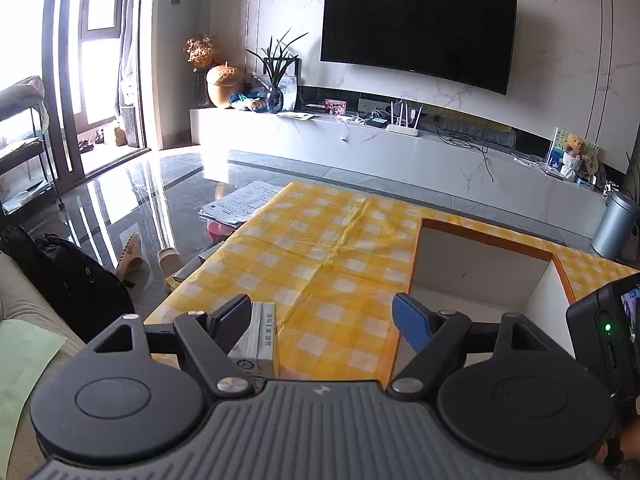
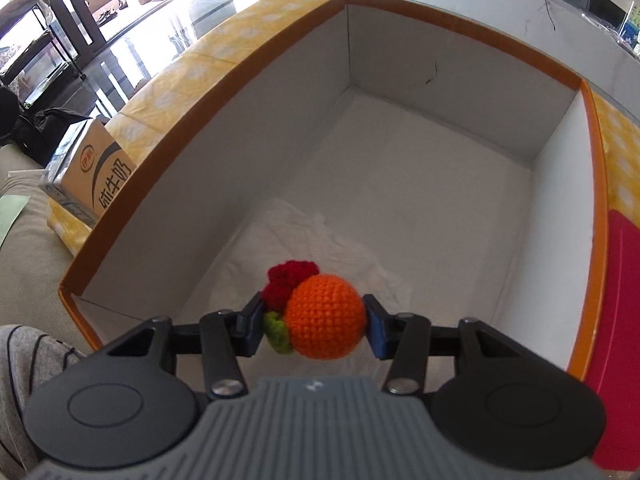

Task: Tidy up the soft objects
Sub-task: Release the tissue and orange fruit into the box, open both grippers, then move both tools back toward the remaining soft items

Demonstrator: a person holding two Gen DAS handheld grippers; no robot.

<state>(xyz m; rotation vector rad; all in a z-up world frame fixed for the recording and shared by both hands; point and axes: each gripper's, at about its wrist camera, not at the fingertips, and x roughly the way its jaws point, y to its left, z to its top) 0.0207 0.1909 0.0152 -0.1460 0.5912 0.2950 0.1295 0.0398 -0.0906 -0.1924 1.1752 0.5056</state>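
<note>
My right claw is closed on a crocheted orange ball with red and green knitted bits; both blue pads press its sides, the red tufts at about eleven o'clock of the ball and the green leaf at nine. I hold it above the open white cardboard box with the orange rim, over the box's near end, at six o'clock in my right view. Beneath it, on the box floor, lies a crumpled white tissue sheet. Outside the box at nine o'clock stands a tan milk carton with dark printed characters, just beside the box's left wall, on the yellow-and-white checked tablecloth. A flat red sheet lies against the box's right wall at three o'clock.

My left claw is spread wide and holds nothing; it hangs over the same tablecloth. The milk carton stands touching the inside of my left finger, at seven o'clock. The box lies at four o'clock, its near corner just beside my right finger. At twelve o'clock a black flat television hangs on the marble wall.
</note>
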